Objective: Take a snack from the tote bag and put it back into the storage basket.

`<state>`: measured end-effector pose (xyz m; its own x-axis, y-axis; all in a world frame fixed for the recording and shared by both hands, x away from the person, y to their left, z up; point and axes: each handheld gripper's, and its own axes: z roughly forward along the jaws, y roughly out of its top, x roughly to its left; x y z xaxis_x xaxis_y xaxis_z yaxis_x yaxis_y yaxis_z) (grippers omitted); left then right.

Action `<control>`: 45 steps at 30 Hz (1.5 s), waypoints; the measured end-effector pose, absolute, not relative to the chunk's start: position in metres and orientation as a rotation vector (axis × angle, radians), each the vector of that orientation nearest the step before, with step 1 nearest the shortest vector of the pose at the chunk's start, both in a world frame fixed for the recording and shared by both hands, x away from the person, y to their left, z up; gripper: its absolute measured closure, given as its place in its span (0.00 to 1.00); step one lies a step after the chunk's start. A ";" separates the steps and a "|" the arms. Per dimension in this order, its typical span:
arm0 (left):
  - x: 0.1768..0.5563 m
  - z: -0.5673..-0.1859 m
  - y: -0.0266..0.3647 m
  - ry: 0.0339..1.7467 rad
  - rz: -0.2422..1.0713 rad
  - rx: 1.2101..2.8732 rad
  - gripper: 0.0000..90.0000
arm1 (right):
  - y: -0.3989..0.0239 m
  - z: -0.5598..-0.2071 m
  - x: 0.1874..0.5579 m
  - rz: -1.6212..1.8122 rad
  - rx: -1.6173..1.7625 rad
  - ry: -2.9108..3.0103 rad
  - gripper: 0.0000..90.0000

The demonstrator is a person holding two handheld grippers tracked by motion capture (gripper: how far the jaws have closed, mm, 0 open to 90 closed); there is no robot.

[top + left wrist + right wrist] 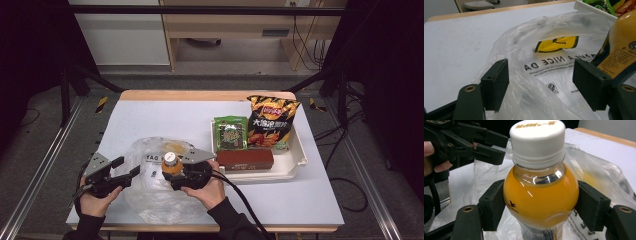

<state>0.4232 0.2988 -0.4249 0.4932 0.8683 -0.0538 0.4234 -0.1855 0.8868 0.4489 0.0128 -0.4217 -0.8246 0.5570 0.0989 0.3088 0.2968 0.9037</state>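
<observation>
Right gripper view shows the right gripper (540, 212) with both pads against an orange juice bottle (540, 195), upright on a clear plastic bag (150, 192) at the table's near edge. Just beside it, the left gripper (540, 87) gapes wide over the bag, holding nothing.

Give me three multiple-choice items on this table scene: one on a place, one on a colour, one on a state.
1. The brown box lies: A in the white tray; B on the plastic bag; C on the floor.
2. The cap of the bottle is: A orange; B white; C green.
3. The bottle is: A on its side; B upside down; C upright.

A: the box sits along the tray's near edge.
B: the cap is white above the orange drink.
C: the cap points up.
</observation>
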 end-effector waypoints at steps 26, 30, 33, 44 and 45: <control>0.422 -0.423 0.299 1.089 0.601 1.790 0.32 | -0.006 -0.344 0.432 1.669 0.793 2.216 0.34; 0.422 -0.422 0.300 1.090 0.602 1.783 0.32 | -0.014 -0.336 0.432 1.661 0.792 2.196 0.34; 0.421 -0.421 0.300 1.088 0.604 1.783 0.32 | -0.021 -0.331 0.432 1.658 0.797 2.181 0.34; 0.421 -0.420 0.300 1.083 0.605 1.781 0.32 | -0.055 -0.319 0.435 1.618 0.835 2.115 0.34; 0.421 -0.420 0.300 1.083 0.606 1.781 0.32 | -0.060 -0.318 0.436 1.614 0.841 2.103 0.34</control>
